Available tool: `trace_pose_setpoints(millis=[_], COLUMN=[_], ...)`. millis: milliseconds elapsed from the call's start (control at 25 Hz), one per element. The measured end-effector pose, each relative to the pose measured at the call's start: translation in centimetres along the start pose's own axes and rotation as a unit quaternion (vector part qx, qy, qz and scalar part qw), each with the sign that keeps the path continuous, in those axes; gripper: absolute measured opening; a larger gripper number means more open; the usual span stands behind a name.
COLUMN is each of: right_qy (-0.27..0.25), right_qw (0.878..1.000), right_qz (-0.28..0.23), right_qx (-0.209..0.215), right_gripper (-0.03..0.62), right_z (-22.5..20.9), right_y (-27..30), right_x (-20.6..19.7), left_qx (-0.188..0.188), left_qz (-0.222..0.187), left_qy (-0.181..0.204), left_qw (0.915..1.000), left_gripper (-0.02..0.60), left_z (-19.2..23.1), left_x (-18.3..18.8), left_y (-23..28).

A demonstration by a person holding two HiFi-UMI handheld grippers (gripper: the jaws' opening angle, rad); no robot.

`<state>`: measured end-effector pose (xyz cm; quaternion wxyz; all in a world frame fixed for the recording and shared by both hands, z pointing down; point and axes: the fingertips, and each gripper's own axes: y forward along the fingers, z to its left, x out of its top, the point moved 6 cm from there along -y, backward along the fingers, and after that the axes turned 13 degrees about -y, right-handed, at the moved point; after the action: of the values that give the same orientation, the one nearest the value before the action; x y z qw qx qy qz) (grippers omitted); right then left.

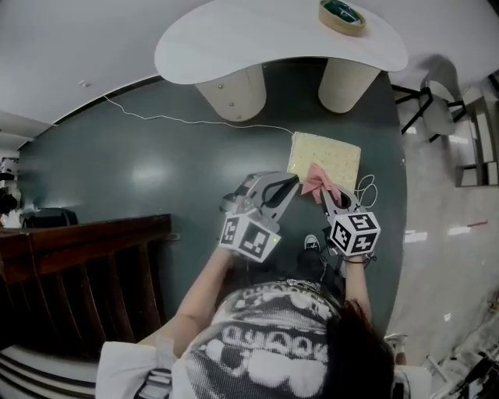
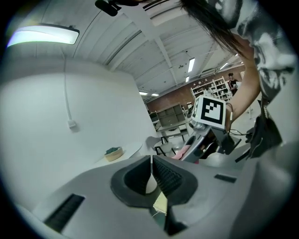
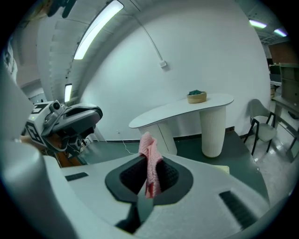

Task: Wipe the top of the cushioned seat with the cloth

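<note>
A pale yellow square cushioned seat (image 1: 331, 156) stands on the dark green floor in front of me. A pink cloth (image 1: 315, 180) hangs over the seat's near edge, and my right gripper (image 1: 325, 195) is shut on it. In the right gripper view the cloth (image 3: 149, 156) sticks up between the closed pads. My left gripper (image 1: 291, 181) hovers just left of the cloth at the seat's near left corner, its jaws shut on nothing (image 2: 152, 162). A sliver of the seat (image 2: 160, 203) shows beneath them.
A white curved table (image 1: 257, 39) on two round legs stands beyond the seat, with a small bowl (image 1: 341, 15) on it. A white cable (image 1: 195, 121) runs across the floor. A dark wooden railing (image 1: 78, 249) is at left, a chair (image 1: 433, 105) at right.
</note>
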<state>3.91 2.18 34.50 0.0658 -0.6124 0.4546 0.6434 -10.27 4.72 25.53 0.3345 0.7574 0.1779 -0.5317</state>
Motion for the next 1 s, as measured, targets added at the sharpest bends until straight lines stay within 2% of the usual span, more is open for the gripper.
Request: trace_pose_setpoints(millis=[280,440,720,1000], right_qy=[0.018,0.022,0.040,0.065], right_qw=[0.998,0.997,0.995,0.992], right_qz=[0.024,0.041,0.071,0.095], right_qx=[-0.055,-0.067,-0.064,-0.052], right_gripper=[0.011,0.011,0.011,0.011], right_z=[0.1,-0.5,-5.0,-10.6], right_y=[3.3,5.3,10.1,18.1], right_x=[-0.7,-1.2,-2.8,-6.6], left_qx=[-0.051,-0.068,-0.074,-0.053], left_qz=[-0.008,-0.003,0.006,-0.006], left_qy=[0.020,0.023,0.024,0.032], left_qw=[0.9985,0.9974,0.9970,0.9981], left_gripper=[0.013,0.014,0.012,0.014], left_z=[4.4,5.9,8.1,10.3], left_x=[-2.8,-4.7,-7.0,-10.2], left_y=[0.4,0.7,3.7,7.8])
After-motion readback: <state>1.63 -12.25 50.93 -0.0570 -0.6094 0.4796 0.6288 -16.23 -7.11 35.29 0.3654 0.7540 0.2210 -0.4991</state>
